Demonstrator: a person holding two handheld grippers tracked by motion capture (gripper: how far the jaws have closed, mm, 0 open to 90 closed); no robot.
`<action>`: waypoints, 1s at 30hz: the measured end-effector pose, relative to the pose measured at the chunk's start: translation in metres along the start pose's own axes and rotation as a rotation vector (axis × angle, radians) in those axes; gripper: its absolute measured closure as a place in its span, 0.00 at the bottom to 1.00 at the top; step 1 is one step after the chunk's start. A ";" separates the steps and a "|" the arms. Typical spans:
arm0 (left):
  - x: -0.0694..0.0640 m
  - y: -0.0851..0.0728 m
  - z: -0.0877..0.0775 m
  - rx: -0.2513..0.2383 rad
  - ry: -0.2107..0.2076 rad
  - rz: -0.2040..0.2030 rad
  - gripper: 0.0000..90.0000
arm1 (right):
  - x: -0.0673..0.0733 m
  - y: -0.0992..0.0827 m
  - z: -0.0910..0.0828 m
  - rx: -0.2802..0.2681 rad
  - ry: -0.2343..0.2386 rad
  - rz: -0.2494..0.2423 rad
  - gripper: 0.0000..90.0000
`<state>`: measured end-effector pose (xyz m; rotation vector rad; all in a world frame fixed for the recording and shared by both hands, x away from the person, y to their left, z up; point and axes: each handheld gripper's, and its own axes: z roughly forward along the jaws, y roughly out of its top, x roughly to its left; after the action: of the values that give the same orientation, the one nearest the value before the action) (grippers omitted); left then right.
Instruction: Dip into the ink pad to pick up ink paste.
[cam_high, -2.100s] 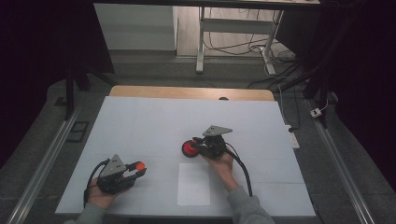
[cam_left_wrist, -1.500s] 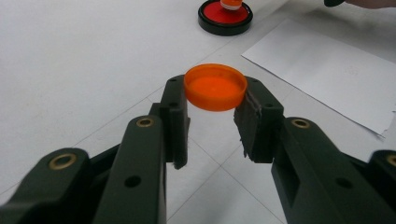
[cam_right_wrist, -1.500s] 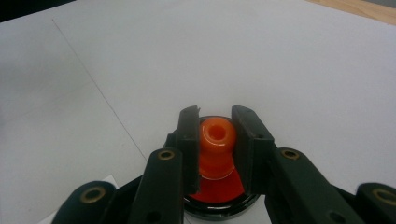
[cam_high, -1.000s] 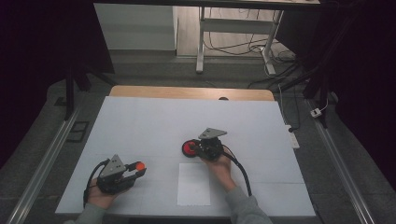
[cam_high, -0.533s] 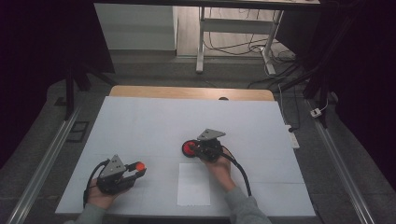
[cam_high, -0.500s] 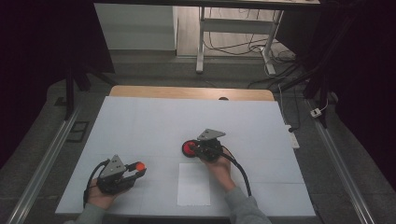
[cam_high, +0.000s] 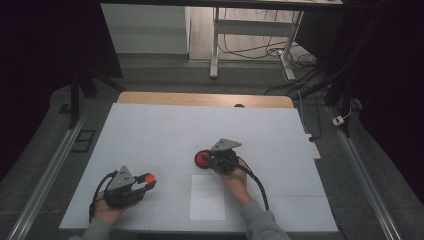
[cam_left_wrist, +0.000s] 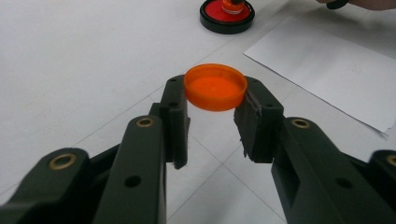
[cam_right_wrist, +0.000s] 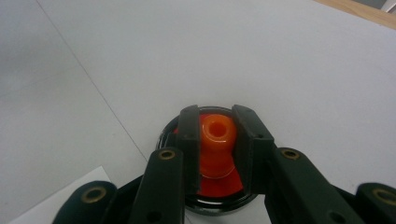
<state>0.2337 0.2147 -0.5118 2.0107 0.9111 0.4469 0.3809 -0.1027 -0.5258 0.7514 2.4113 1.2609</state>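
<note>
Paper (cam_high: 207, 197) lies on the white table (cam_high: 150, 130) as the landmark: well to its left, an orange cap (cam_left_wrist: 215, 87) is clamped by its rim between the closed jaws of the left gripper (cam_high: 141, 183), raised off the table. Just beyond the paper's far edge, an orange stamp (cam_right_wrist: 215, 142) is pinched upright by the closed right gripper (cam_right_wrist: 215, 147), pressed into a round black-rimmed red ink pad (cam_high: 202, 159).

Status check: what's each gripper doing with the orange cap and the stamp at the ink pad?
Left gripper shut on orange cap, held off the table. Right gripper shut on orange stamp, standing on red ink pad. White paper beside, nothing in the way.
</note>
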 end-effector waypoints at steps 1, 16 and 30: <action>0.000 0.000 0.000 0.000 0.000 -0.001 0.73 | 0.000 0.000 0.000 -0.003 0.001 0.001 0.81; 0.000 0.000 -0.001 -0.007 0.004 -0.004 0.73 | -0.001 0.000 0.000 -0.009 0.003 0.018 0.81; 0.002 0.000 -0.002 -0.009 0.006 -0.007 0.73 | -0.010 0.006 -0.010 -0.075 0.018 0.086 0.81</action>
<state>0.2337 0.2174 -0.5105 1.9982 0.9183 0.4530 0.3853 -0.1125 -0.5150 0.8329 2.3538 1.3890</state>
